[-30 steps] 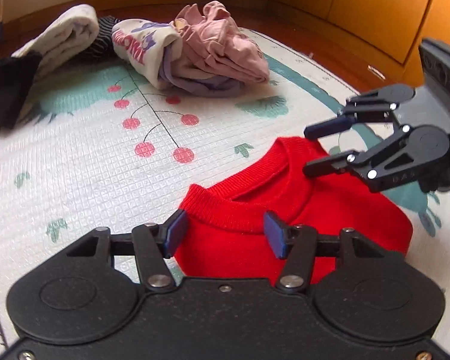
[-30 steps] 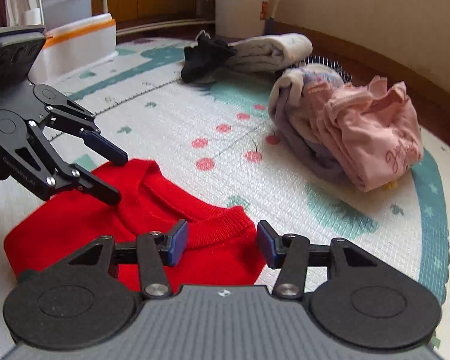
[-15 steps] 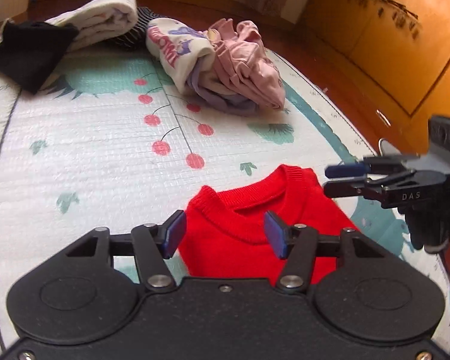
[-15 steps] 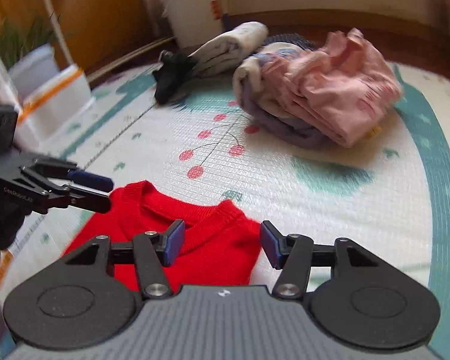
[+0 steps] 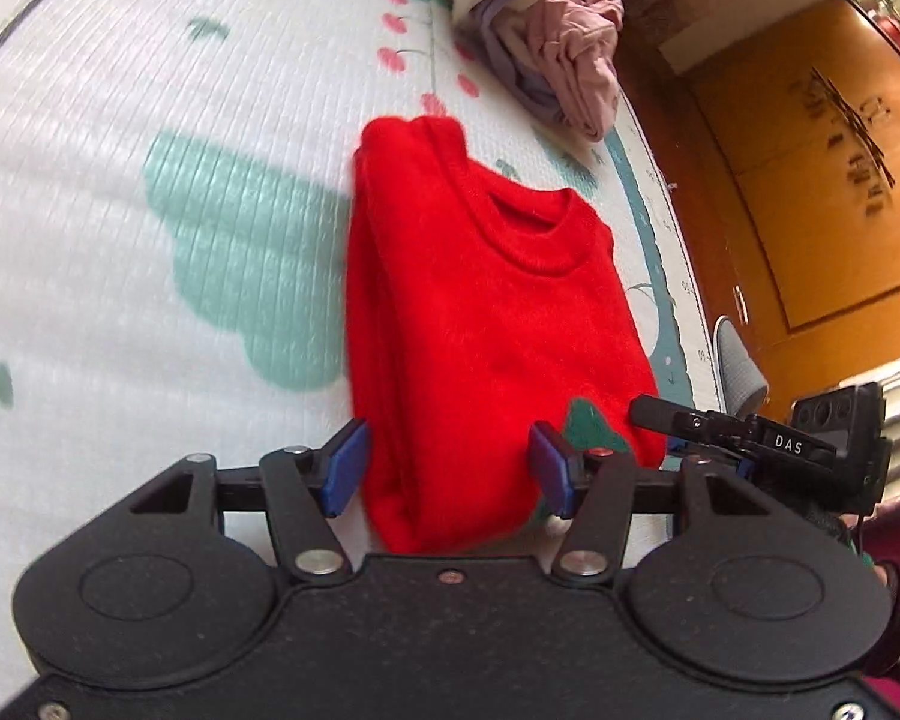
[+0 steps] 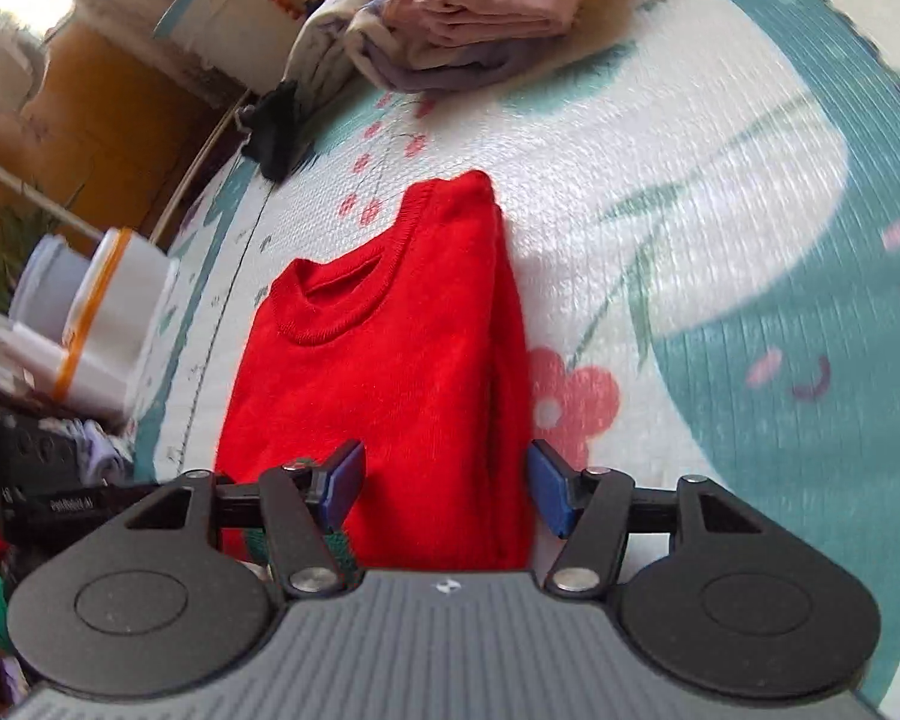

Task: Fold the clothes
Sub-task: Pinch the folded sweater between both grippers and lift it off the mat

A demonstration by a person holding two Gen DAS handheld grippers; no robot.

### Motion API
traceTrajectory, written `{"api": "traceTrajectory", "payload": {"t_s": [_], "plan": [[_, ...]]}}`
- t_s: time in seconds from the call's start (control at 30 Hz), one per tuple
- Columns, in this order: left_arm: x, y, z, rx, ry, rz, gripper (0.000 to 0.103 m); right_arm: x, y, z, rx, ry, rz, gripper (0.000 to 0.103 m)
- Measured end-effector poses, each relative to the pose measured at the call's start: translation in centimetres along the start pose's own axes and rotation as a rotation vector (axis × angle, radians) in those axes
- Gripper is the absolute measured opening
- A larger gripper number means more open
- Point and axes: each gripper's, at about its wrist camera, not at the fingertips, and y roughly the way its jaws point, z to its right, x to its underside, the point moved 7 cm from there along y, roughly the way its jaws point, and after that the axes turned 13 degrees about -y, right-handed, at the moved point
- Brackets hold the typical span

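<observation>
between the spread blue pads of the left gripper and of the right gripper, whose jaws have just been opening, lies the near edge of a folded red sweater, ungripped, flat on the play mat with its collar at the far end. beyond it sit a pink and lilac pile of folded clothes, a black garment and white tubs; the sweater's near hem is cut off behind the gripper bodies, and the mat is motion-blurred.
</observation>
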Motion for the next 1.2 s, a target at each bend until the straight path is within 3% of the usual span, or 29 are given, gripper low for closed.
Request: {"api": "traceTrajectory", "payload": {"t_s": [0.07,0.1,0.3,0.37,0.47,0.5,0.63,0.8,0.9,1.03,1.1,1.17,1.2], "plan": [[0.1,-0.2,-0.4,0.006,-0.016,0.009,0.049,0.5,0.0,0.1,-0.007,0.025,-0.004,0.05],[0.1,-0.2,-0.5,0.014,-0.027,0.0,0.041,0.7,0.1,0.1,-0.01,0.03,-0.01,0.046],[3.8,-1.7,-1.7,0.033,-0.06,-0.118,0.038,3.6,-0.7,-1.1,-0.058,0.09,-0.103,0.042],[4.3,-2.4,-1.7,0.009,-0.009,-0.09,0.039,4.6,-1.4,-1.6,-0.058,0.065,-0.117,0.045],[3.1,-3.1,-1.2,-0.002,0.026,-0.014,0.044,4.2,-1.9,-1.8,-0.03,0.024,-0.065,0.055],[2.6,-2.9,-1.1,0.0,0.023,-0.007,0.048,3.7,-1.7,-1.9,-0.024,0.01,-0.053,0.057],[1.5,-1.2,-1.1,-0.008,0.02,-0.005,0.048,2.3,-0.3,-1.4,-0.019,-0.003,-0.018,0.058],[1.3,-1.2,-1.7,0.04,-0.029,-0.004,0.048,2.3,0.0,-1.5,-0.029,-0.027,0.001,0.061],[1.5,-1.5,-1.8,0.058,-0.106,0.007,0.048,2.3,0.2,-1.6,-0.03,0.003,0.006,0.06],[2.0,-1.4,-1.6,0.064,-0.12,0.03,0.048,3.2,0.7,-2.6,-0.083,0.015,-0.027,0.059],[1.9,-1.2,-1.4,0.059,-0.114,0.033,0.047,3.0,0.8,-2.3,-0.079,0.026,-0.021,0.052],[1.9,-1.2,-1.5,0.053,-0.109,0.04,0.04,2.7,0.8,-1.8,-0.077,0.055,-0.015,0.046],[2.0,-1.3,-1.8,0.058,-0.12,0.039,0.031,2.8,0.8,-1.8,-0.065,0.038,-0.016,0.041]]}}
